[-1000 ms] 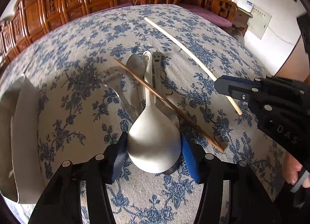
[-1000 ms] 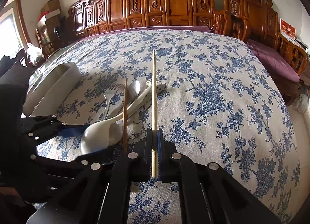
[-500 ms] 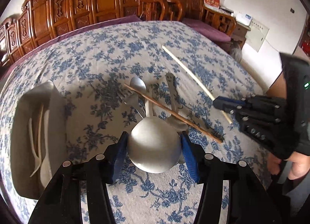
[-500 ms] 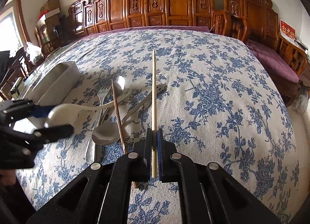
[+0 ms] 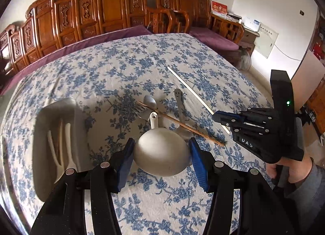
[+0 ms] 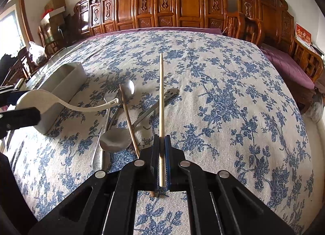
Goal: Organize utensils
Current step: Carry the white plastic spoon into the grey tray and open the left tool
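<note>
Floral-clothed worktop [image 6: 223, 92] with carved chairs behind: left gripper [image 5: 161, 153] grips a white spoon [image 5: 160, 151] aloft; right gripper [image 6: 161, 161] pinches a pale chopstick [image 6: 161, 96].

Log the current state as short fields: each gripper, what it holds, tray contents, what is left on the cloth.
left gripper: shut on white ceramic soup spoon, lifted off the cloth
right gripper: shut on pale wooden chopstick
white rectangular tray: holds pale utensils, types unclear
blue floral tablecloth: dark brown chopstick, metal spoons, metal fork
</note>
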The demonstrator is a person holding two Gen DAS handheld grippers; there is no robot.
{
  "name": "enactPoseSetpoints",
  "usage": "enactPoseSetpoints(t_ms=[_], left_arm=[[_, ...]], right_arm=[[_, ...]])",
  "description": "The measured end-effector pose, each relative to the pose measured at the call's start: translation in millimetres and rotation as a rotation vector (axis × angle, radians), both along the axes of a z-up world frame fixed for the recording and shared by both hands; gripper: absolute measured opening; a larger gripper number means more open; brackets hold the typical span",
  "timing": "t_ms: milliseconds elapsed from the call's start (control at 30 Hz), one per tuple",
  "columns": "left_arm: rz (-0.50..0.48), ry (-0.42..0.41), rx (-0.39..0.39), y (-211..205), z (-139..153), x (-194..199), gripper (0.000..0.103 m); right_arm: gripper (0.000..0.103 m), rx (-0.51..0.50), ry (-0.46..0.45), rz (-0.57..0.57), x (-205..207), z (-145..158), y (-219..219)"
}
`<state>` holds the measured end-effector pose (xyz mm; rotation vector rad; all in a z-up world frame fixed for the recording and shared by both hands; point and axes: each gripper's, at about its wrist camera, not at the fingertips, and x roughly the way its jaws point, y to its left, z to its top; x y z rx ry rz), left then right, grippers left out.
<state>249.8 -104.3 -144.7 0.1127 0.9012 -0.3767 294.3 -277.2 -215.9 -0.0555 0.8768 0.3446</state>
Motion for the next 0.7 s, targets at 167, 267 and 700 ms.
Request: enactPoseSetpoints(t_ms=[167,267,700], left_arm=[[0.009,-0.024,0.003,10,16,-8,0.051],[0.017,-0.046,0.005,15,26,-12,0.051],[0.143,-0.108,0.026,81,49,-11,0.051]], right_arm=[[0.006,0.006,-0.002,0.009,-3,2,4],[0.006,0.017,-0.001,0.014,-4,3,6],[0.006,0.025,0.0,0.088,-19,7,38]])
